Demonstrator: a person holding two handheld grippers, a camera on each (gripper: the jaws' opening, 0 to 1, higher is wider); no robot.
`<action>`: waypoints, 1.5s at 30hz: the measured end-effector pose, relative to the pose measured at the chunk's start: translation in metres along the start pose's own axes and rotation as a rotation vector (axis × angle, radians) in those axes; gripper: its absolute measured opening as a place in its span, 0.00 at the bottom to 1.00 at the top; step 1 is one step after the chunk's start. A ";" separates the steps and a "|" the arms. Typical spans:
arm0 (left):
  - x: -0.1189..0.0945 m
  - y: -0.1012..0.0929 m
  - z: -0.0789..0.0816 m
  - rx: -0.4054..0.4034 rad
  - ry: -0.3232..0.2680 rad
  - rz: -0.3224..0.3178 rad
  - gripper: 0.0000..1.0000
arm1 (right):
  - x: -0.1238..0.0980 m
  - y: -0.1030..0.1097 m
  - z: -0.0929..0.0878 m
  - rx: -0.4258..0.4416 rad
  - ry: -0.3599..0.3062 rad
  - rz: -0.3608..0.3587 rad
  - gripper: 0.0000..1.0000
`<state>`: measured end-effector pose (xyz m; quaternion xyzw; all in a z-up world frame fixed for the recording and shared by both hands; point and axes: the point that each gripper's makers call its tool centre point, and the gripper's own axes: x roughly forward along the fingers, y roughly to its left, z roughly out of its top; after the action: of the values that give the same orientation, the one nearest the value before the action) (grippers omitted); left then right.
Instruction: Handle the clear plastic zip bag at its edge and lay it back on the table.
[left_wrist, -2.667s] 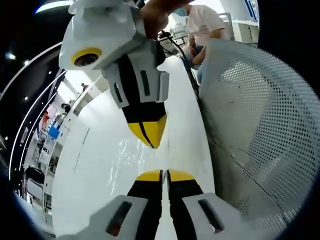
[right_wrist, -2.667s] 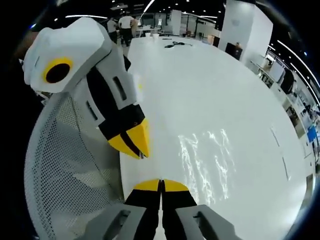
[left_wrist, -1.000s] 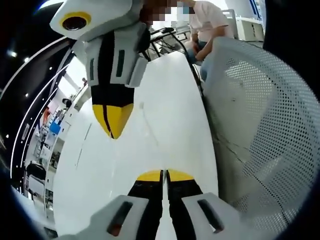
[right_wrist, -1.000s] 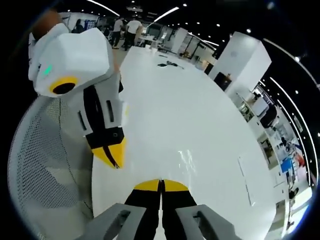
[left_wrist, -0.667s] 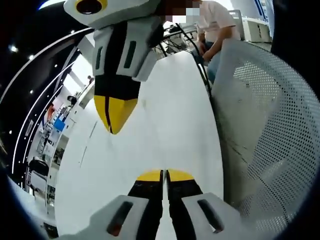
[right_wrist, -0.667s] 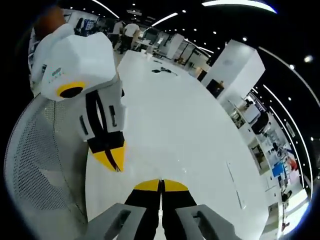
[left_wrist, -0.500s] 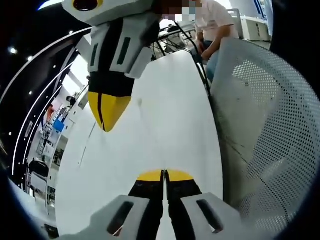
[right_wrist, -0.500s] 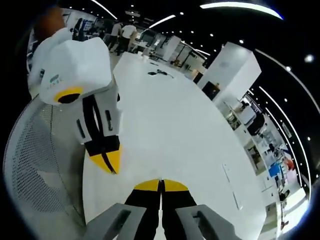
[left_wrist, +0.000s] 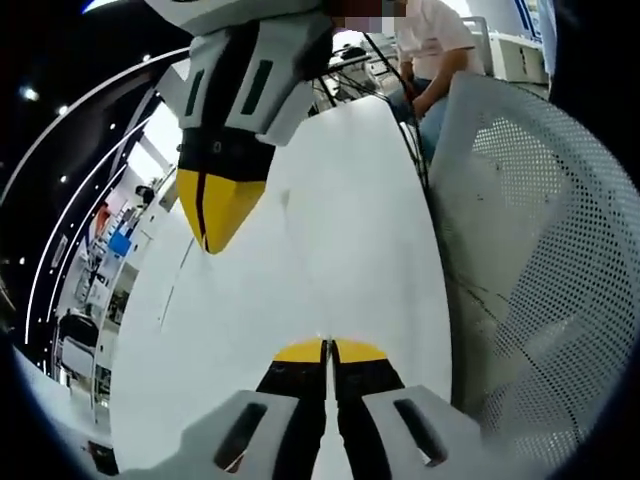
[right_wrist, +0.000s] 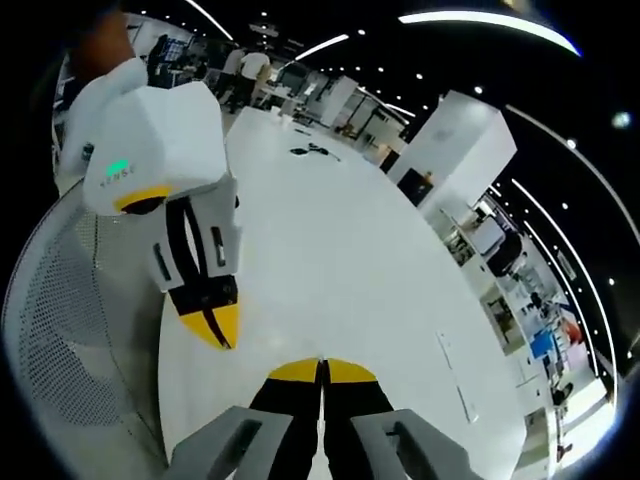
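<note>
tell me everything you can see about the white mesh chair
The white mesh chair has a perforated backrest stretched in a smooth white frame. It stands close along the long white table; whether they touch cannot be told. In the right gripper view it curves behind the left gripper.

A long white table (left_wrist: 330, 230) with a glossy top is seen in the left gripper view, running away from the camera toward the far end of the room; its right edge is bordered by a white perforated mesh chair back (left_wrist: 540, 250). In the right gripper view the same table (right_wrist: 340, 290) is seen stretching into the distance, with bright ceiling lights reflected in its surface. Near its far end a small tangle of dark cables (right_wrist: 312, 151) is laid on the top. Whether a clear bag rests on the surface cannot be told.
</note>
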<state>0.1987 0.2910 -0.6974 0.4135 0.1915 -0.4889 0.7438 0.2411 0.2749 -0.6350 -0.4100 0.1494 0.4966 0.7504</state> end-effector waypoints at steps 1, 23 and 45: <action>0.000 0.001 -0.001 -0.003 -0.001 0.003 0.00 | 0.001 0.001 -0.001 0.001 0.001 0.002 0.00; 0.001 0.020 -0.006 -0.065 -0.007 0.062 0.02 | 0.021 0.008 -0.017 -0.027 0.042 0.032 0.00; -0.010 0.031 -0.024 -0.123 -0.021 0.132 0.22 | 0.040 0.010 -0.047 -0.012 0.127 0.047 0.00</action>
<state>0.2240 0.3212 -0.6910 0.3734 0.1859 -0.4306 0.8004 0.2597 0.2660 -0.6941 -0.4416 0.2034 0.4880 0.7249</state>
